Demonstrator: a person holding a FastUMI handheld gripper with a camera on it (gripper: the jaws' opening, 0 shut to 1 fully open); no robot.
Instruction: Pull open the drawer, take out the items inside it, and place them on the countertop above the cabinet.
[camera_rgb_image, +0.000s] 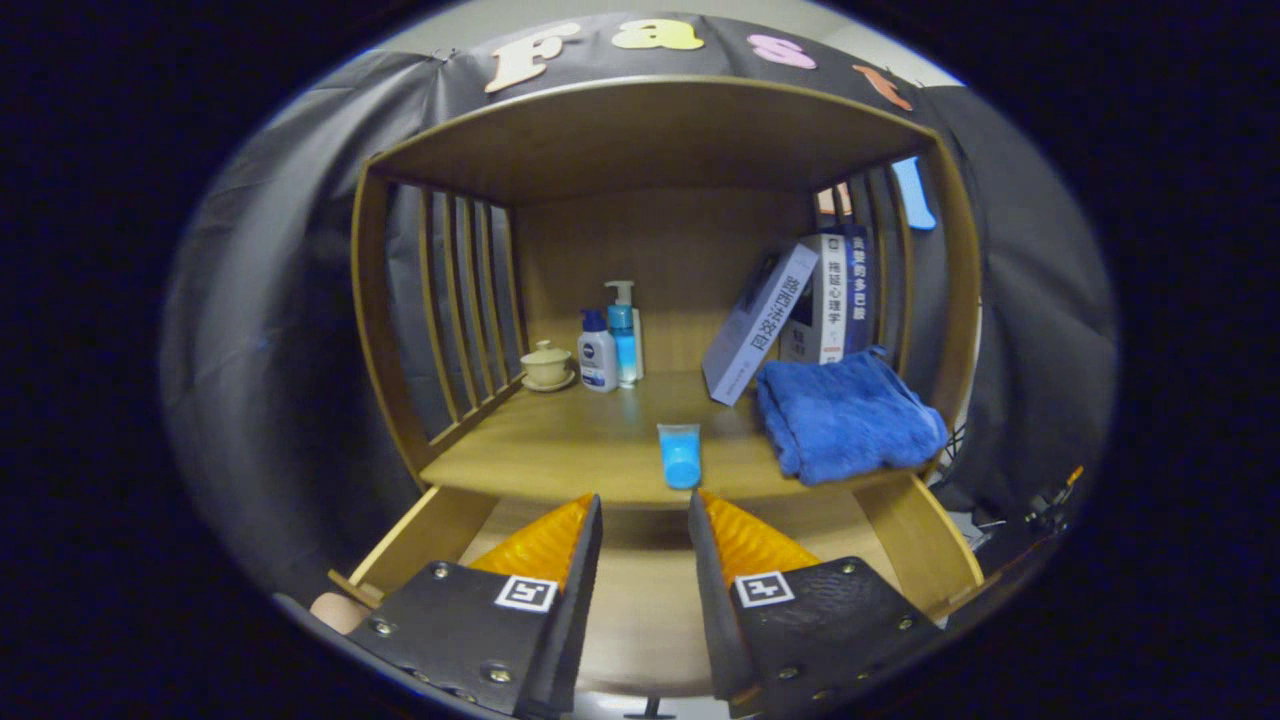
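The wooden drawer (430, 530) is pulled out below the countertop (560, 450), and its bare floor shows between and under my fingers. My gripper (645, 515) hovers over the drawer, open, with nothing between its fingers. A small blue cup (680, 455) stands upright on the countertop near its front edge, just beyond the fingertips. A folded blue towel (845, 420) lies on the countertop to the right of the cup, its corner hanging over the front edge.
At the back left of the countertop stand a small lidded teacup (547, 365) and two pump bottles (612, 350). Several books (800, 315) lean at the back right. Slatted side walls (460, 300) and a wooden top enclose the shelf space.
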